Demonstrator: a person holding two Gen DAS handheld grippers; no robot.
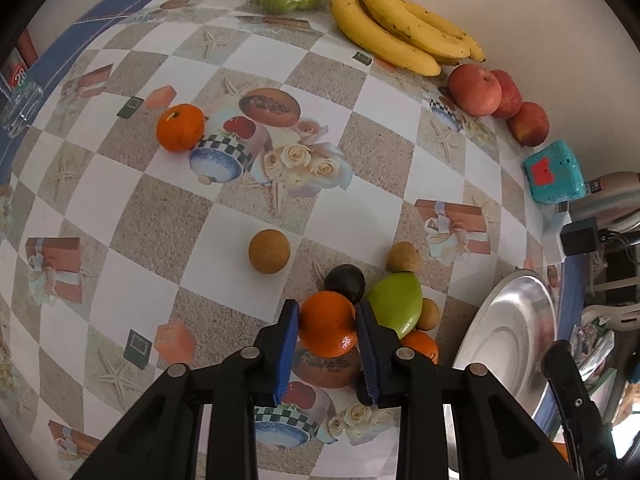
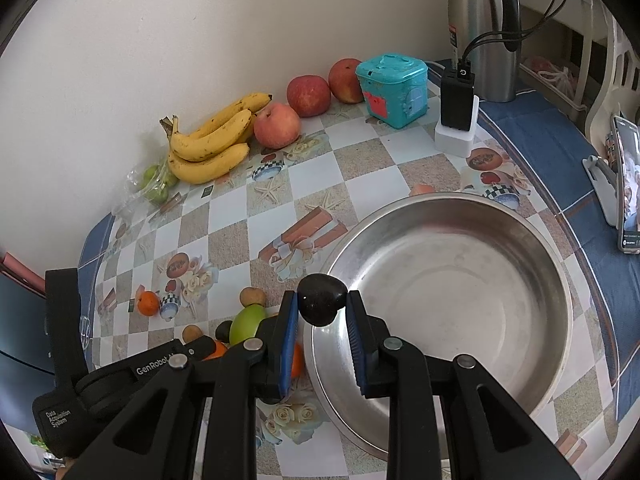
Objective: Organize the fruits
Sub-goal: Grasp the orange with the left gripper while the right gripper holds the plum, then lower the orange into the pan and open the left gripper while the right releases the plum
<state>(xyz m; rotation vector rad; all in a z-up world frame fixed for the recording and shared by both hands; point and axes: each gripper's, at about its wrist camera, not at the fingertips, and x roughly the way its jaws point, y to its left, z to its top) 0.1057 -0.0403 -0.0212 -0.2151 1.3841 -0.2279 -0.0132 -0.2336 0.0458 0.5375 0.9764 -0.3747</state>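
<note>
**Both grippers loaded: a dark fruit at the basin's rim, an orange pinched in the pile**

The step in hand looks like carrying loose fruit into the steel basin (image 2: 532, 264), which is still bare. The right gripper (image 2: 322, 308) pinches a dark fruit (image 2: 323, 298), glossy and nearly black, roundish with a blunt point, hanging just over the basin's near-left rim. The left gripper (image 1: 327, 322) has its blue ribbed pads pressed on both sides of an orange (image 1: 326, 322), smooth and shiny, at the near side of the small pile left of the basin.

The pile also holds a green mango (image 1: 396, 304), waxy and teardrop-shaped, a second dark fruit (image 1: 345, 282), another orange (image 1: 422, 346) and small matte tan fruits (image 1: 404, 257). One round tan fruit (image 1: 269, 251) lies apart to the left, and a lone orange (image 1: 180, 127) sits farther off.

Next, I judge, the right gripper needs to move further over the basin before it lets go, since the polished metal is slick and curved and a round fruit will roll. The left must lift straight up, or the touching mango and dark fruit may shift.

Bananas (image 2: 210, 140) and red apples (image 2: 277, 126) line the far wall.
</note>
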